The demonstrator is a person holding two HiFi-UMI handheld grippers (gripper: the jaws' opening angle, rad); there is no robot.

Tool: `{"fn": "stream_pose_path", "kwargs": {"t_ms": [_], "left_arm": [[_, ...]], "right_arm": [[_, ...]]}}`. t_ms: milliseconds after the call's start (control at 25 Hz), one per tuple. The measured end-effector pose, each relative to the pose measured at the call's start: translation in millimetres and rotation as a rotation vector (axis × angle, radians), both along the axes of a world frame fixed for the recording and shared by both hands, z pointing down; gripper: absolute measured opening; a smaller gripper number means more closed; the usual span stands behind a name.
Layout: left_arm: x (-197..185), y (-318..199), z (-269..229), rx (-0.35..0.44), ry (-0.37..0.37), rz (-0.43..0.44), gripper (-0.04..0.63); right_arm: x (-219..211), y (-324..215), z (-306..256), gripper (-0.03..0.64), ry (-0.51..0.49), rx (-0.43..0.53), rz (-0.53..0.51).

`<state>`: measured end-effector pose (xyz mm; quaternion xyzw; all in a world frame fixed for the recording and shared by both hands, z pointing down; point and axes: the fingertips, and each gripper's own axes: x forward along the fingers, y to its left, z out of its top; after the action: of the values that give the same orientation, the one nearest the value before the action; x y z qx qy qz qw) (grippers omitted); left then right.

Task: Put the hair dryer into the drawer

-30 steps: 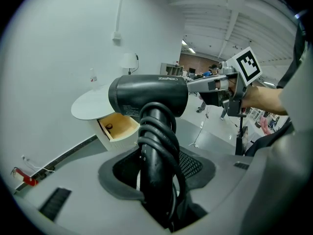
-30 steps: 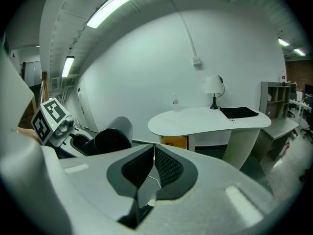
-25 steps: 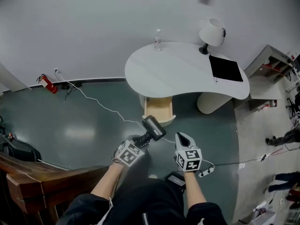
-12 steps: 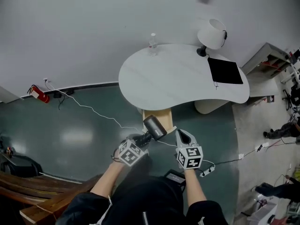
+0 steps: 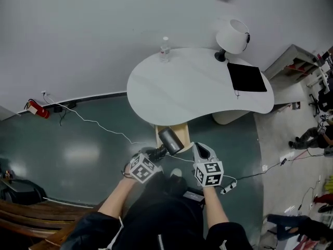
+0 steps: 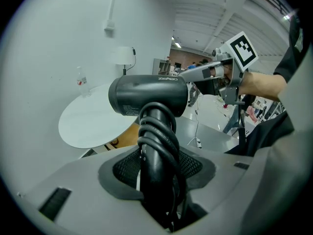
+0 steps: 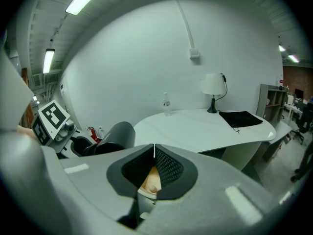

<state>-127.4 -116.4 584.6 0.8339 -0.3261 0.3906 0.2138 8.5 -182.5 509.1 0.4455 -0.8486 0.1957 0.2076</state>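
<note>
- Clamping the handle of the hair dryer (image 6: 146,96), the left hand-held gripper (image 6: 156,180) is pinching it low down; the coiled cord (image 6: 157,136) is lying wrapped round the handle, partly between the jaws; the barrel is sitting above the jaws and pointing across toward the other gripper.
- The right hand-held gripper (image 7: 154,158) is riding just beside the dryer with its jaws pressed together on nothing; its tips are pointing toward the drawer (image 7: 151,180).
- In the head view the hair dryer (image 5: 170,140) is hanging in the air in front of the desk (image 5: 192,87); its barrel is overlapping the near edge of the wooden drawer (image 5: 183,126), which appears to be pulled out from under the desk; the dryer is not yet inside.
- Judging from this, the carry toward the drawer is the step in hand; doing it well is calling for a firm squeeze, since the cord between jaws and handle may be letting the handle slip or twist.
- Lowering the barrel lengthwise into the drawer, not across its walls, is looking wise; the desk edge above the drawer is leaving a tight way in, so coming in low from the front is probably safest.
- The empty right hand-held gripper (image 5: 200,150) is standing free to steady the drawer front or nudge the dryer if it catches.
</note>
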Motion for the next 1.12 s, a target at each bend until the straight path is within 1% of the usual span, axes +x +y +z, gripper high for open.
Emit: {"fn": "stream_pose_path", "kwargs": {"t_ms": [360,640,1120], "left_arm": [[8,-11,-2,-0.003,0.0,-0.017,0.202],[13,-19,1,-0.008,-0.018,-0.033,0.202],[18,-26,5,-0.022,-0.041,-0.042,0.202]], "right_arm": [[2,-16,-4,0.006,-0.009,0.001,-0.03],[4,-29,-3,0.006,-0.018,0.002,-0.065],[11,-41,3,0.006,-0.036,-0.013,-0.078]]}}
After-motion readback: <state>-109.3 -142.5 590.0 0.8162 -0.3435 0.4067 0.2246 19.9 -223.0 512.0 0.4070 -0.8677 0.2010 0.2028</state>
